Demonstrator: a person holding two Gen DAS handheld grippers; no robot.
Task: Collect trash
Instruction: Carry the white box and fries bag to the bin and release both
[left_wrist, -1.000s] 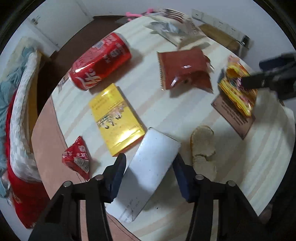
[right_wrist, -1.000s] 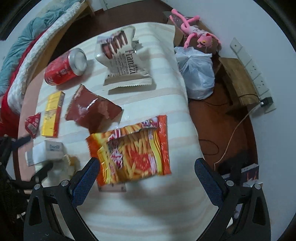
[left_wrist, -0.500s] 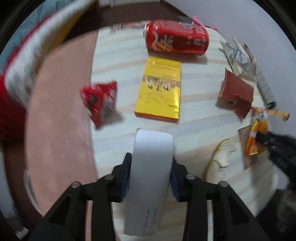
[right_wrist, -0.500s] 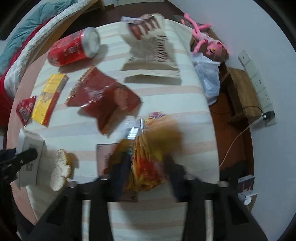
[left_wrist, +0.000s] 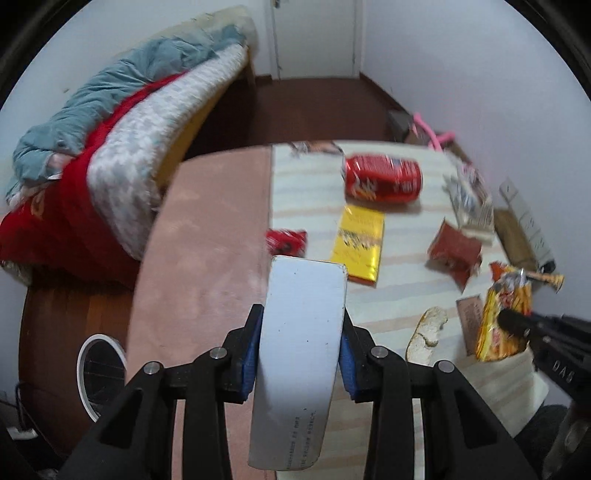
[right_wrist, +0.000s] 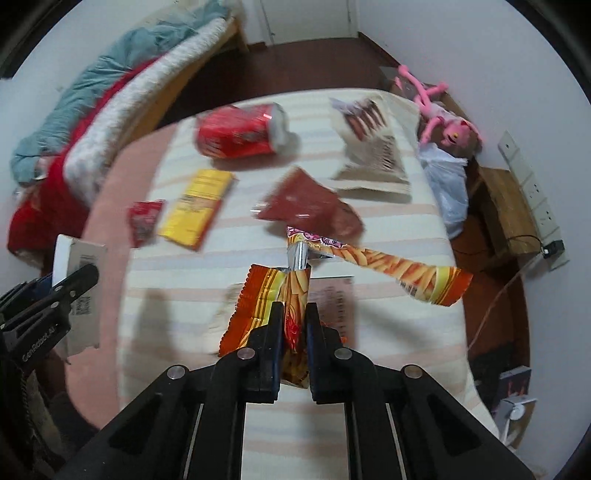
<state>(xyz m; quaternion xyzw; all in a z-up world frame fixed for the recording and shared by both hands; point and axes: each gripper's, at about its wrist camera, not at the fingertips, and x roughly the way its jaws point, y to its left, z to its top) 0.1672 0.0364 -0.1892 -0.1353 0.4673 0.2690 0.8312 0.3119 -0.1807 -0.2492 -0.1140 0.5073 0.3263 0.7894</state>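
Left gripper clamps the white box; right gripper pinches the chip bag above the tabletop.

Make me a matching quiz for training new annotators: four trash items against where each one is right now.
Items:
1. white cardboard box
2. orange crinkled snack bag
3. red soda can
4. flat yellow packet

States:
A. lying on its side on the table
B. clamped in the right gripper
C. lying flat, just in front of the can
D. clamped in the left gripper

Pairs: 1-D, 2-B, 3-A, 4-C
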